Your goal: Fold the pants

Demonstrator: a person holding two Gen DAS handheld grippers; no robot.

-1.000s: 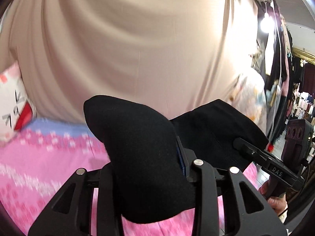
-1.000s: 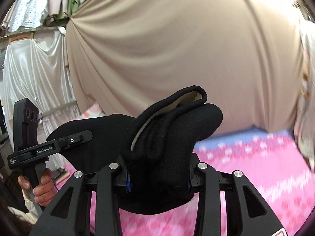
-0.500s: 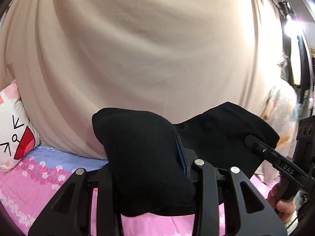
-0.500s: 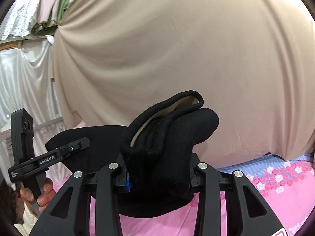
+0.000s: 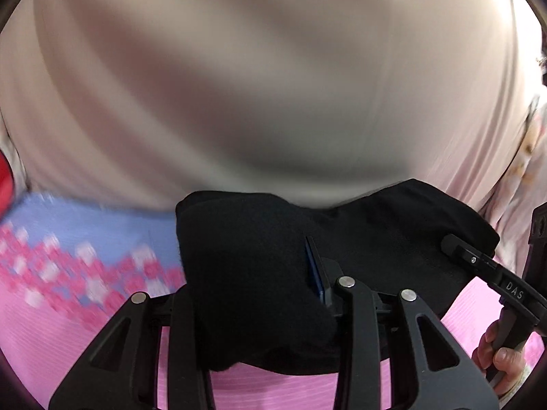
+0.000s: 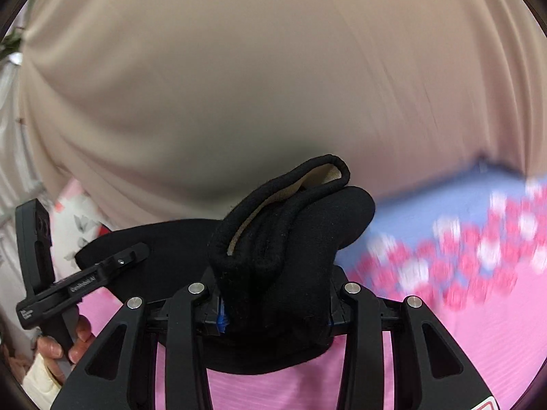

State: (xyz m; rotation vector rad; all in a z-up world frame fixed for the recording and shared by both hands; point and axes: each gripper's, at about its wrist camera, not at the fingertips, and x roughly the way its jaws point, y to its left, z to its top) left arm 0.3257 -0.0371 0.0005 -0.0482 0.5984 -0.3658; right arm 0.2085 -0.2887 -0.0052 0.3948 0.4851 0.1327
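Observation:
The black pants (image 5: 246, 273) hang stretched between both grippers, just above a pink bedspread. My left gripper (image 5: 259, 294) is shut on a thick wad of the black cloth, which bulges out over its fingers. My right gripper (image 6: 273, 287) is shut on the other bunched end (image 6: 283, 235), where a rolled hem shows a beige lining. In the left wrist view the right gripper (image 5: 485, 266) appears at the right edge, held by a hand. In the right wrist view the left gripper (image 6: 82, 276) appears at the left, also in a hand.
A pink bedspread (image 5: 68, 335) with a blue band and pink-white flower pattern (image 6: 471, 259) lies below. A large beige curtain (image 5: 273, 85) fills the background. A white patterned pillow (image 6: 78, 218) sits at the far left of the right wrist view.
Both grippers have dropped lower and toward the curtain with the pants still clamped. The bedspread now looks closer and motion-blurred. The hanging clothes and lamp have left the views.

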